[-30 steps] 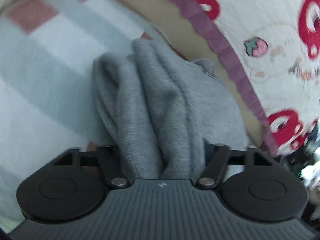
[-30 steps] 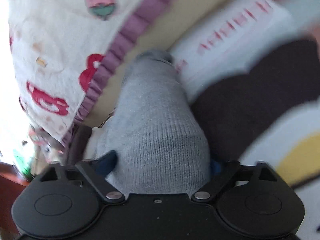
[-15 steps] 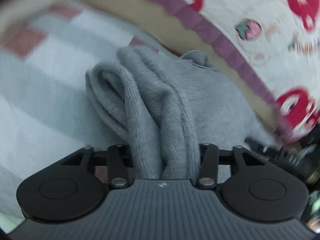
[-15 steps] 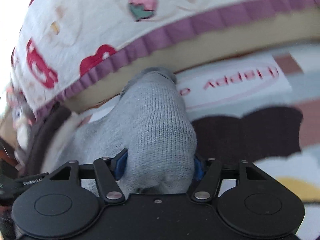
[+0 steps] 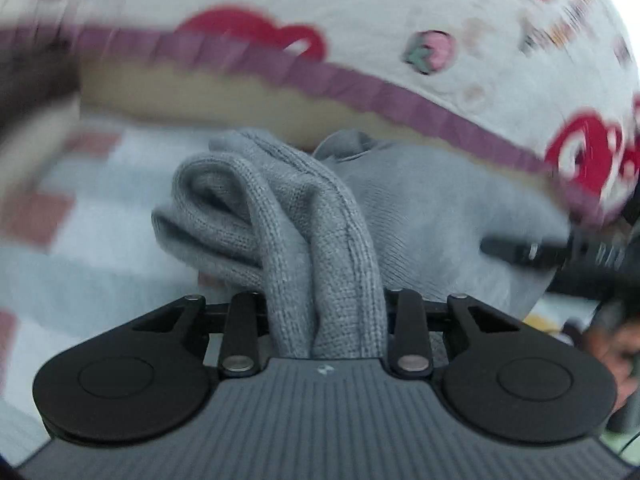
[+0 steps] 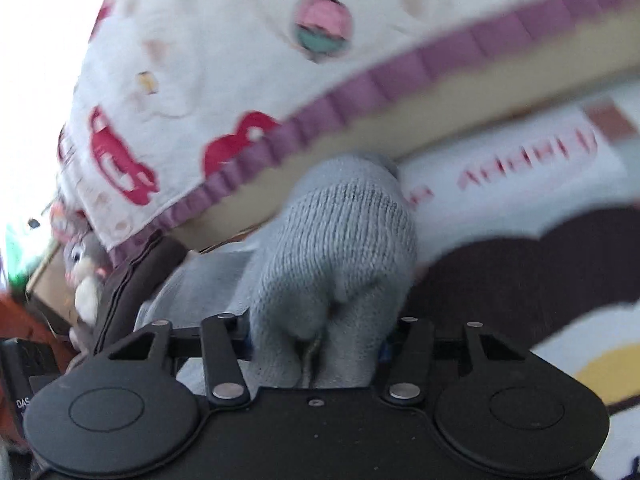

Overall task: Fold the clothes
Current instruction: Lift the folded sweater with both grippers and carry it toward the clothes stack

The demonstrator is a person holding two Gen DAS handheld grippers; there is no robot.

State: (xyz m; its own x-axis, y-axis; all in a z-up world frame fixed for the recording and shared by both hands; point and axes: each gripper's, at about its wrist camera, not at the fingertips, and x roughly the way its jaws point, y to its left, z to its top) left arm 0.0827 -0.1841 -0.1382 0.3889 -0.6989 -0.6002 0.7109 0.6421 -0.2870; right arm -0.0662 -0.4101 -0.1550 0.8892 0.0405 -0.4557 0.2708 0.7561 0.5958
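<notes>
My left tool [image 5: 326, 312] is pinching a thick bunch of the grey knit garment [image 5: 288, 216], the folds rising out between its fingers and flopping over to the left in a rounded loop. My right tool [image 6: 316, 336] is pressed onto another bunch of the same grey knit, which bulges up in a rounded hump just ahead of it. In the left view the rest of the garment spreads to the right toward the other tool [image 5: 560, 252], seen blurred at the edge. The knit lies on a patterned mat [image 5: 60, 280] with pale grey, white and reddish blocks; in the right view that mat shows red lettering, too blurred to read, and a dark brown patch. Just behind the garment hangs a white quilt [image 6: 224, 60] with red and strawberry prints and a purple ruffled border [image 5: 400, 100].
</notes>
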